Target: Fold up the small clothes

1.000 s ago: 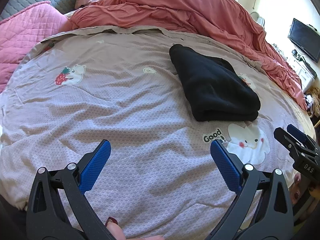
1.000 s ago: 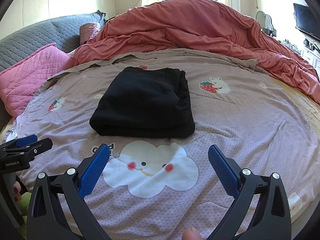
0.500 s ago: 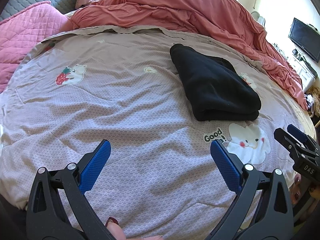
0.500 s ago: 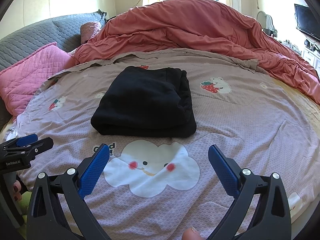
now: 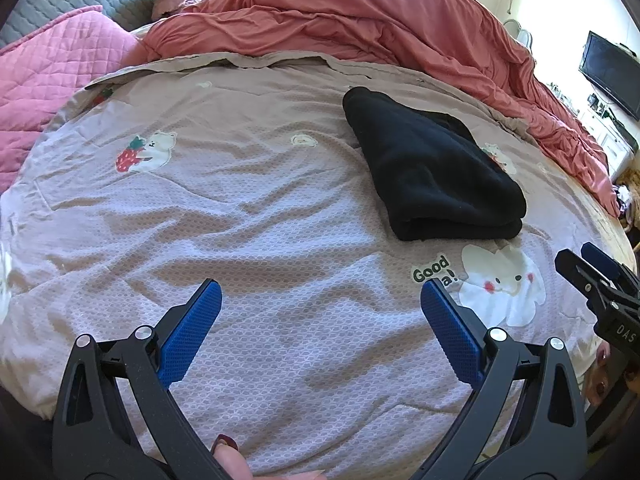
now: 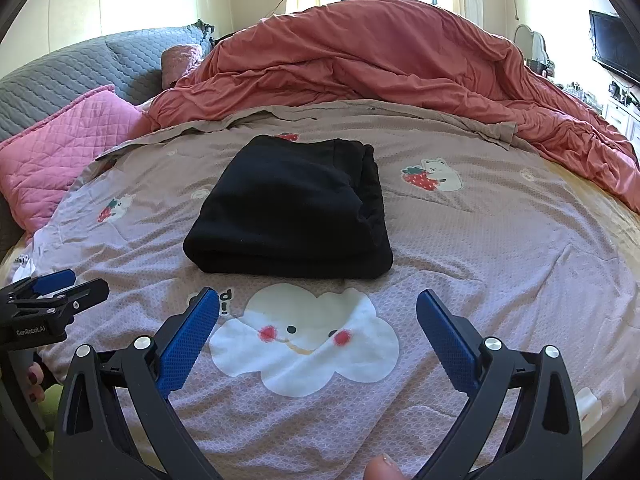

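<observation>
A black garment (image 6: 292,208) lies folded into a thick rectangle on the mauve cartoon-print bed cover (image 6: 480,248), just beyond a white cloud print. In the left wrist view the same black garment (image 5: 432,172) sits to the upper right. My left gripper (image 5: 320,300) hovers open over bare cover, well short and left of the garment. My right gripper (image 6: 318,308) is open above the cloud print, directly in front of the garment's folded edge, holding nothing. Each gripper shows at the edge of the other's view: the right gripper (image 5: 600,276) and the left gripper (image 6: 60,288).
A rumpled coral duvet (image 6: 380,56) is piled along the far side of the bed. A pink quilted pillow (image 6: 68,152) and a grey headboard (image 6: 80,68) stand at the left. A TV (image 5: 608,72) and a dresser are at the right.
Both views have drifted very slightly; the garment appears a touch lower in frame. Both grippers stay open and the garment has not been touched.
</observation>
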A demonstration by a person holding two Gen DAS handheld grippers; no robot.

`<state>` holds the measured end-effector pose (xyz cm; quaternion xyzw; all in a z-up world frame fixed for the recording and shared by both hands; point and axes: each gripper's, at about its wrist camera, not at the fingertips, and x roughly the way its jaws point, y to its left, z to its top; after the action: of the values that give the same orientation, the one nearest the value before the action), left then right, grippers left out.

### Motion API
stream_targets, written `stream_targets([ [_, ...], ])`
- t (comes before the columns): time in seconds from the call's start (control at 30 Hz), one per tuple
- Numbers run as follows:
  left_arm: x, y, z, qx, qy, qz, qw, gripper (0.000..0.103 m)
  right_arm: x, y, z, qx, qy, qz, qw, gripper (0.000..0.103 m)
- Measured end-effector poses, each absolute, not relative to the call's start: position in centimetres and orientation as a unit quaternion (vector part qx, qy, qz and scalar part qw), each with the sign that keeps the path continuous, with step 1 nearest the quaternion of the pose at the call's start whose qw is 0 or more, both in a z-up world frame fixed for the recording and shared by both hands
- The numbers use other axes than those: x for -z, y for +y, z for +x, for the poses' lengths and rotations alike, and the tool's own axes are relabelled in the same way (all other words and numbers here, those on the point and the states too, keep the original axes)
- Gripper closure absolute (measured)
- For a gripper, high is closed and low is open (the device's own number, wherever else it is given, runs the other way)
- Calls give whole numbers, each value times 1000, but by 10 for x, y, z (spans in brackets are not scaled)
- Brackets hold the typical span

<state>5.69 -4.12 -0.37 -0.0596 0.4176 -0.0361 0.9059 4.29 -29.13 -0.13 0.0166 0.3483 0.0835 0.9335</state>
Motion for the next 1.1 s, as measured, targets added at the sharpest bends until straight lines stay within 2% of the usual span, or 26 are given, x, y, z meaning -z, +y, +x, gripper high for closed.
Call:
stream_targets([
  [0.63,4,-26,59,31,421,-72,904,10,10,-328,42,-20,361,27,932,5],
  [0.9,-1,47,69,-27,409,-133,902,10,25,-449,10,204,354,77,909,5],
  [1.1,-9,148,91,-157,408,-131,890,9,45,-600,-68,450,344,166,807,5],
])
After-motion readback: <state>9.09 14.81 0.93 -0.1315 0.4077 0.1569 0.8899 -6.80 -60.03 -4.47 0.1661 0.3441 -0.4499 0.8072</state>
